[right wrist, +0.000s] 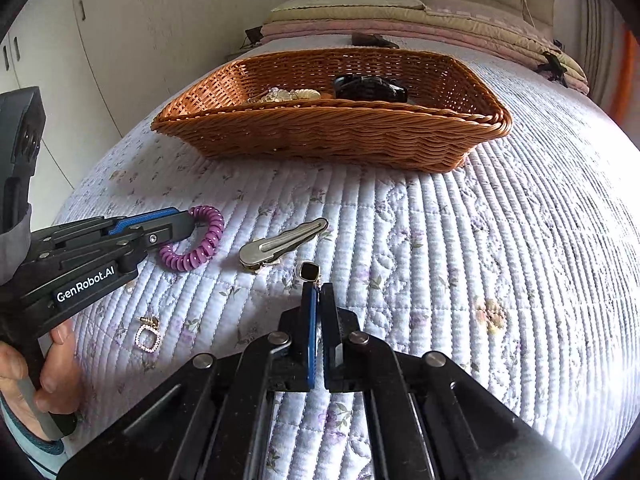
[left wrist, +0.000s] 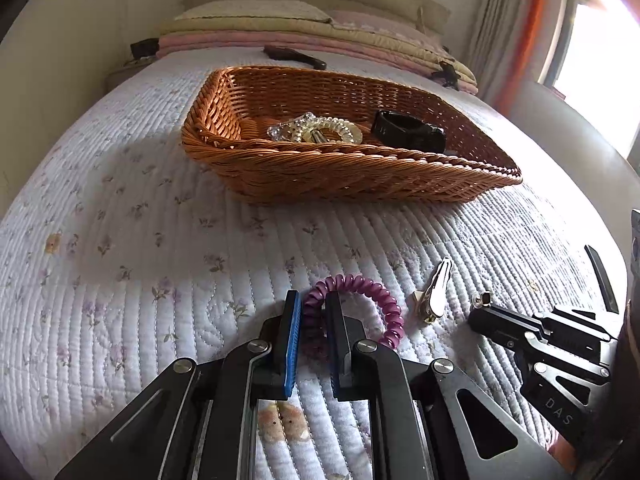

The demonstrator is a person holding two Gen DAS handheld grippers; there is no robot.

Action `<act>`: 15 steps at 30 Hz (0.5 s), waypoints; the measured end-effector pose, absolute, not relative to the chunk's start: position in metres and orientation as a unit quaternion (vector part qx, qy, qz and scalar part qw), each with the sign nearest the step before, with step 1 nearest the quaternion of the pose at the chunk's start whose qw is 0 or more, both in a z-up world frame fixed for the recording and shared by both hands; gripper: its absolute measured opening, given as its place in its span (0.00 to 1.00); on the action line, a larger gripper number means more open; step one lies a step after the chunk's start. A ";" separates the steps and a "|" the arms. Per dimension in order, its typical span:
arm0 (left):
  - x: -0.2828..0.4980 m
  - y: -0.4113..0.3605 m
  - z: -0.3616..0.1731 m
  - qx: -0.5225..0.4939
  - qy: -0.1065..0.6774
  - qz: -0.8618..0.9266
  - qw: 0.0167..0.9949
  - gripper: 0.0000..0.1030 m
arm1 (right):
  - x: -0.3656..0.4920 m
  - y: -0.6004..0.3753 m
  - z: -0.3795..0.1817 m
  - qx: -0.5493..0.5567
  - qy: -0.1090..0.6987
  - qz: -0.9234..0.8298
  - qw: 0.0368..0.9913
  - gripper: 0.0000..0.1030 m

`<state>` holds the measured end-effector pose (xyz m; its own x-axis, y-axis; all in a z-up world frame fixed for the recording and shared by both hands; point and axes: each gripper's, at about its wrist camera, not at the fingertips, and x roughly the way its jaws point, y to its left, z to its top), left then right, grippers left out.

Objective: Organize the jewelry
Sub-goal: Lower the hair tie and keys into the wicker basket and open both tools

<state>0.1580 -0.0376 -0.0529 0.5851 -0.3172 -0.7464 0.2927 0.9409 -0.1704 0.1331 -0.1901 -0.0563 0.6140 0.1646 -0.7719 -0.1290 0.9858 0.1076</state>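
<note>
Nearest in the right wrist view, the right hand-held gripper has its jaws almost together, pinching the thin fitting of a dark square-stone earring that lies on the quilted bed at its tips. To the left, a small pink-stoned square earring rests on the quilt, close to the person's left hand. The left hand-held gripper is clamped on one side of the purple spiral hair tie, its coil caught between the blue pads, the rest of the loop lying on the quilt. Just beside the tie sits a silver hair clip. Farther up the bed stands the wicker basket, holding a clear spiral hair tie and a black band-like item. Folded bedding lies beyond it.
</note>
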 end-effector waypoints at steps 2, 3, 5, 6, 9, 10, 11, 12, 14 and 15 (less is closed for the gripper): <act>0.156 -0.036 -0.052 -0.015 0.421 -0.169 0.891 0.12 | 0.129 -0.191 -0.054 0.022 0.424 0.082 0.902 0.02; 0.154 -0.036 -0.052 -0.013 0.420 -0.168 0.892 0.11 | 0.126 -0.193 -0.053 0.024 0.422 0.082 0.903 0.02; 0.150 -0.035 -0.052 -0.009 0.417 -0.170 0.893 0.11 | 0.120 -0.197 -0.050 0.031 0.413 0.079 0.907 0.02; 0.149 -0.035 -0.051 -0.008 0.415 -0.170 0.894 0.11 | 0.118 -0.200 -0.049 0.036 0.408 0.079 0.909 0.02; 0.142 -0.034 -0.051 -0.006 0.407 -0.177 0.896 0.10 | 0.113 -0.206 -0.047 0.048 0.398 0.079 0.913 0.02; 0.139 -0.033 -0.049 -0.005 0.402 -0.180 0.898 0.10 | 0.112 -0.208 -0.046 0.053 0.394 0.083 0.914 0.02; 0.135 -0.034 -0.047 -0.005 0.393 -0.185 0.901 0.10 | 0.111 -0.210 -0.046 0.057 0.391 0.085 0.915 0.02; 0.130 -0.033 -0.044 -0.005 0.381 -0.191 0.905 0.10 | 0.110 -0.212 -0.045 0.061 0.387 0.086 0.916 0.02; 0.121 -0.032 -0.036 -0.007 0.357 -0.203 0.912 0.10 | 0.107 -0.216 -0.044 0.070 0.381 0.085 0.918 0.02; 0.116 -0.031 -0.032 -0.008 0.346 -0.210 0.915 0.10 | 0.106 -0.218 -0.044 0.074 0.378 0.082 0.919 0.02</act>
<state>0.1159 -0.0310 -0.0322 0.6731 -0.3892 -0.6289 0.3775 0.9120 -0.1604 0.1055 -0.2184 -0.0436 0.7000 0.2070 -0.6835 -0.0955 0.9756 0.1976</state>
